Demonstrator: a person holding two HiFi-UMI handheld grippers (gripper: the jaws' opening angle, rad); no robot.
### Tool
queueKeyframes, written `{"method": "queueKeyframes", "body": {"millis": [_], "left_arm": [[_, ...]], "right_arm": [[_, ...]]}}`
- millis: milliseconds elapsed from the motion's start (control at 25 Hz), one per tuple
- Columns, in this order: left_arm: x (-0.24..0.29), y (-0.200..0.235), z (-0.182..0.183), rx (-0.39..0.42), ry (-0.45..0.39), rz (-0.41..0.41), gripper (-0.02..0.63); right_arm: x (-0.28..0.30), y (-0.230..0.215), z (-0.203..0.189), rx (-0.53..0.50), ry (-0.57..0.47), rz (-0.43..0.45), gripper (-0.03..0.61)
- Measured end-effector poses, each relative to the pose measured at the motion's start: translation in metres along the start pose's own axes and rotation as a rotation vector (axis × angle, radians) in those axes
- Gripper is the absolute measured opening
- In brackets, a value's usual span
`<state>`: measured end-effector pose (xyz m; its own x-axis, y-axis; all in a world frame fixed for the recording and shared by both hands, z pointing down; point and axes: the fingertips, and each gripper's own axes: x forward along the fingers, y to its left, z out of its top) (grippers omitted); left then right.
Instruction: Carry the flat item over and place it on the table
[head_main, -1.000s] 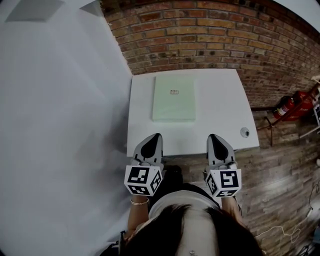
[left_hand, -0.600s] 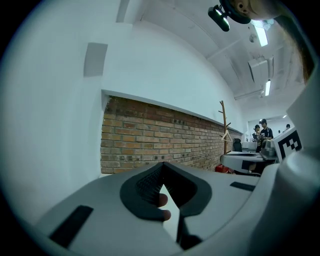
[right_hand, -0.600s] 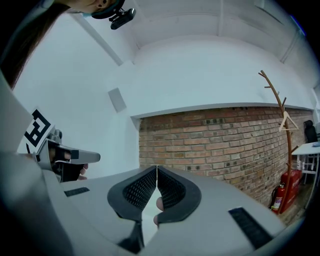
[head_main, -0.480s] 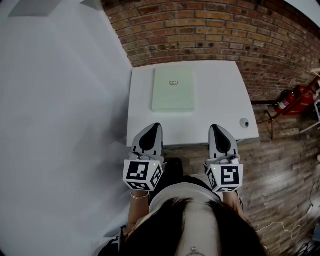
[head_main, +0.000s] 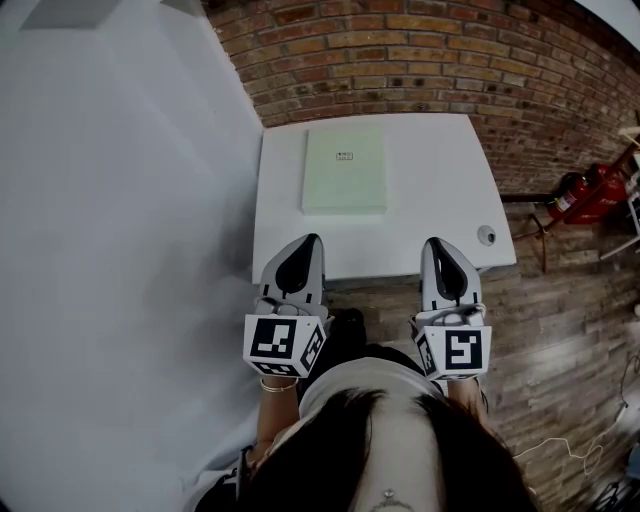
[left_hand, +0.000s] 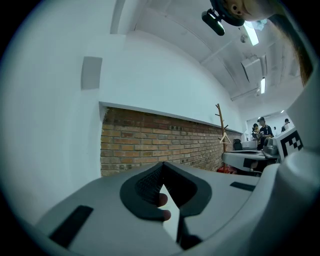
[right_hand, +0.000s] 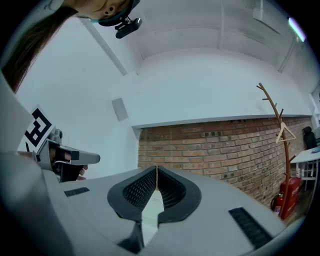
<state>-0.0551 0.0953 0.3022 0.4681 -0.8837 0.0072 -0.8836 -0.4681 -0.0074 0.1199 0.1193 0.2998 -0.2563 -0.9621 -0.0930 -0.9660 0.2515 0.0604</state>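
Lying flat on the white rectangular table (head_main: 440, 200), the pale green flat rectangular item (head_main: 345, 170) occupies the left rear part of the top, close to the red-brown brick wall (head_main: 420, 70). Its long axis runs away from the person, toward that wall.

Both tools are held level at the near table edge, well short of the item. The left gripper (head_main: 310, 243) has its jaws fully together and grips nothing; its own view shows the tips (left_hand: 162, 165) meeting, with only the person's fingertips (left_hand: 161, 200) visible through the gap below them. The right gripper (head_main: 435, 245) is likewise closed tip to tip and empty (right_hand: 157, 169).

Governing relation: the item lies straight ahead of the pair. Its left edge is roughly in line with the left gripper, while the right gripper stands off to the side of its right edge. The left hand is judged the nearer. With the item already on the table, whether it is delivered or awaits pickup cannot be settled.

Limits of observation:
- Neither gripper view shows the item.
- Its thickness cannot be judged from above, and its small label (head_main: 344, 155) is unreadable.
- A small round grey fitting (head_main: 486, 235) near the right table edge is unidentified.
- The person's hair (head_main: 390, 450) covers the lower head view.
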Motion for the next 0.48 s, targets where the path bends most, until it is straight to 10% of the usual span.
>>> {"method": "queueKeyframes", "body": {"millis": [480], "left_arm": [[-0.0039, -0.0043, 0.0021, 0.01, 0.001, 0.014, 0.011]], "right_arm": [[-0.0059, -0.0021, -0.0007, -0.007, 0.004, -0.004, 0.041]]}}
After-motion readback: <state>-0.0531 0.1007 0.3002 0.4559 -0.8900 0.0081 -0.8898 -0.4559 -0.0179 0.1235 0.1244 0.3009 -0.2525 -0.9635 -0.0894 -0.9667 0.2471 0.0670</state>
